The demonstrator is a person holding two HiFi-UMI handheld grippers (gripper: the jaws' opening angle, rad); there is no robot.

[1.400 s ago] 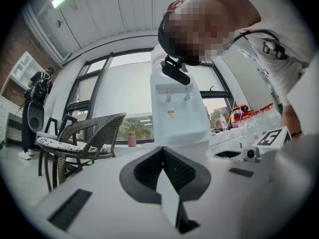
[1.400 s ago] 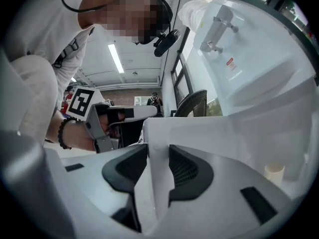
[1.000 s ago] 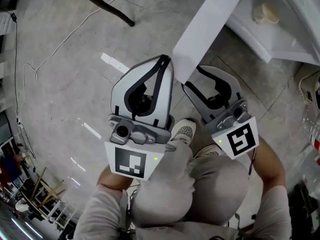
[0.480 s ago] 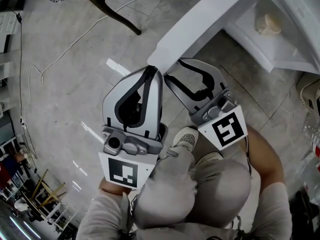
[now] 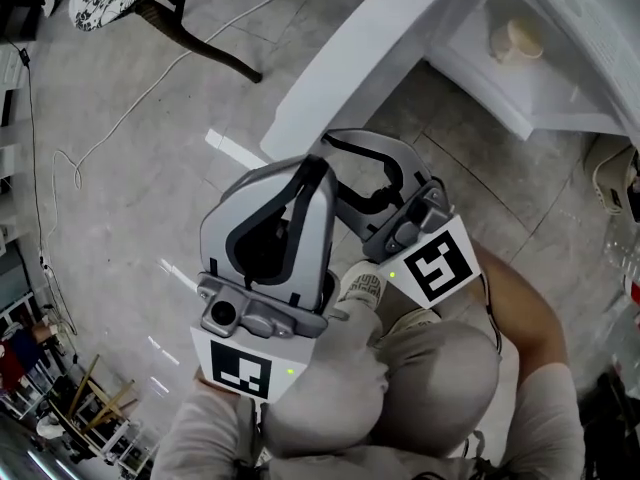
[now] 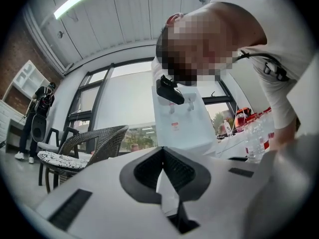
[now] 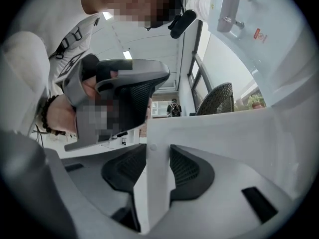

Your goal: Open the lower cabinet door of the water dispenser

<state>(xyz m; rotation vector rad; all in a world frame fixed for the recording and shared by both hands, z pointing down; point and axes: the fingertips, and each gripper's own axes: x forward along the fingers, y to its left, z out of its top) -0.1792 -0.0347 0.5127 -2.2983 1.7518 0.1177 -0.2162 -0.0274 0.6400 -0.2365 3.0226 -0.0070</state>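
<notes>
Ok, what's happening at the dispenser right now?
A person works two grippers. The right gripper has the edge of the door between its jaws, and the door stands swung wide open from the cabinet. Those jaws have just been opening slightly. The left gripper hangs beside it, jaws together and empty.

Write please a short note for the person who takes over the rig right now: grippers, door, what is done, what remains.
Left gripper: shut, nothing between its jaws, beside the right one.
Right gripper: on the edge of the door. Its jaws have just been opening, but the pads look to be touching the edge.
Door: swung wide, and the inside of the cabinet shows.
Done: door open.
Left: probably only to let go and draw back.
</notes>
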